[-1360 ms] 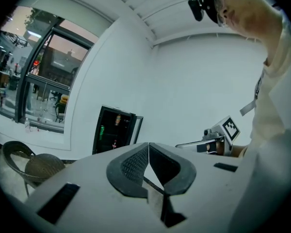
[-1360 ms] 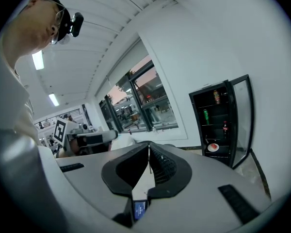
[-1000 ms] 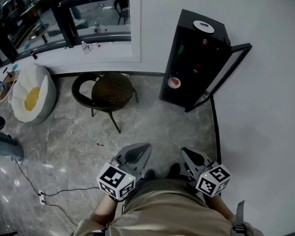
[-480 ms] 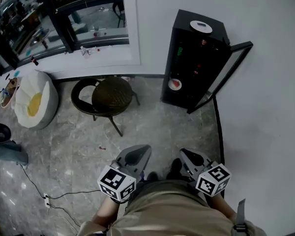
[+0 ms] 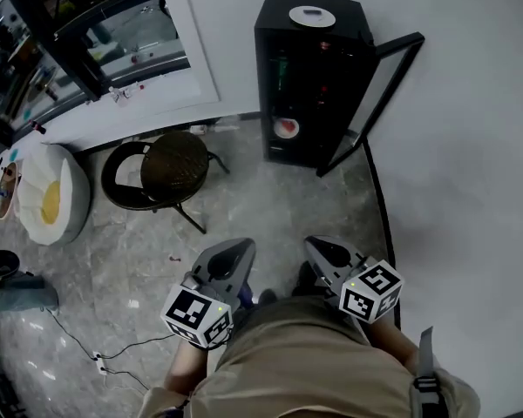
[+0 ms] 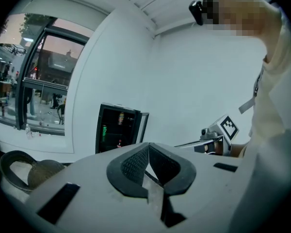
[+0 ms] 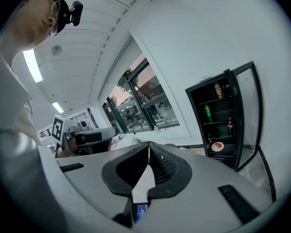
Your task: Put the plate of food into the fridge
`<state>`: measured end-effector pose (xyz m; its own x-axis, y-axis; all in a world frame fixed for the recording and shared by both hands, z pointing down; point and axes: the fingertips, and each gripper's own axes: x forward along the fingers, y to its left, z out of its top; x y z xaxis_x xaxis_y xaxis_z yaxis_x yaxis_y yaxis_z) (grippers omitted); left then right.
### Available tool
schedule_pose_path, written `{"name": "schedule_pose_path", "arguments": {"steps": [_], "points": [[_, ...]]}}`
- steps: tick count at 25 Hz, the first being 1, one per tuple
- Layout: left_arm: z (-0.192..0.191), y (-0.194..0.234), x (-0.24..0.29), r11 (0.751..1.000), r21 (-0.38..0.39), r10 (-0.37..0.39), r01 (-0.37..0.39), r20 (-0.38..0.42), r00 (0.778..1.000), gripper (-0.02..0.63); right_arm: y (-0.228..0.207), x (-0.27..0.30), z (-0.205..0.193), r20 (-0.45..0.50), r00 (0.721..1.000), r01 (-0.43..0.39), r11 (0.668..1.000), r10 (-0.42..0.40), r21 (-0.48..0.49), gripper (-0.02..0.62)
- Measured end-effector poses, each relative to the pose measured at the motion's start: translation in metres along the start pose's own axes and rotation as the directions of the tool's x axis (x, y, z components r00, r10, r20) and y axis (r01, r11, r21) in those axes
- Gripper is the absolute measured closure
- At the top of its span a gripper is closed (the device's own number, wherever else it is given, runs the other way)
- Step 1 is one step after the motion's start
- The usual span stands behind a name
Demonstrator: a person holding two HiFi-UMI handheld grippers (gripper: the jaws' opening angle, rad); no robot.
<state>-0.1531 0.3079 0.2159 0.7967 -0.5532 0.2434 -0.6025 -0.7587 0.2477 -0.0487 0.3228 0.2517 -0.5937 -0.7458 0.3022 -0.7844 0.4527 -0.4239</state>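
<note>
Jaws pressed together on both tools, pads meeting edge to edge, nothing pinched between them. Nearest, held low against the person's tan clothing (image 5: 305, 364): left grey plastic gripper (image 5: 237, 247) and right grey plastic gripper (image 5: 318, 246), side by side and slightly apart, both aimed across the room toward the fridge. Just beyond the tips, bare grey marbled floor (image 5: 270, 207). Farther off to the left, a dark round wicker chair (image 5: 170, 164), and past it a white beanbag with a yellow patch (image 5: 48, 194). Farthest, ahead of the grippers and well apart from them, a tall black fridge (image 5: 340, 24) standing against the white wall (image 5: 471, 103), its glass door (image 5: 379, 85) swung open to the right. Inside, on a low shelf, the small white plate of red food (image 5: 285, 128), lying level, touched by neither tool, roughly ahead of the gap between the two. Above the plate, on higher shelves, a green can (image 7: 208, 111) and a dark bottle with a red cap (image 7: 229, 125), both upright.
</note>
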Motion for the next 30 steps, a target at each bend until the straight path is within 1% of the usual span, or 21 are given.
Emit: {"name": "schedule_pose_path", "arguments": {"steps": [6,14,25,28,30], "points": [[0.014,-0.006,0.033,1.0,0.018,0.023,-0.023,-0.008,1.0,0.594,-0.032,-0.001,0.015,-0.004,1.0,-0.017,1.0,0.017,0.022,0.572],[0.02,-0.011,0.071,0.997,0.026,0.073,-0.072,-0.031,0.997,0.594,-0.064,0.001,0.029,-0.02,0.997,-0.079,0.997,0.079,0.014,0.572],[0.034,-0.046,0.14,0.994,0.077,0.086,-0.083,-0.036,0.996,0.594,-0.135,-0.027,0.049,0.001,0.996,-0.086,0.996,0.086,0.03,0.572],[0.035,-0.054,0.152,0.991,0.1,0.092,-0.085,-0.059,0.994,0.594,-0.148,-0.031,0.049,0.003,0.996,-0.092,0.995,0.092,0.05,0.572],[0.035,-0.057,0.156,0.993,0.086,0.083,-0.076,-0.076,0.994,0.594,-0.15,-0.034,0.049,0.013,0.996,-0.093,0.994,0.092,0.063,0.572]]}}
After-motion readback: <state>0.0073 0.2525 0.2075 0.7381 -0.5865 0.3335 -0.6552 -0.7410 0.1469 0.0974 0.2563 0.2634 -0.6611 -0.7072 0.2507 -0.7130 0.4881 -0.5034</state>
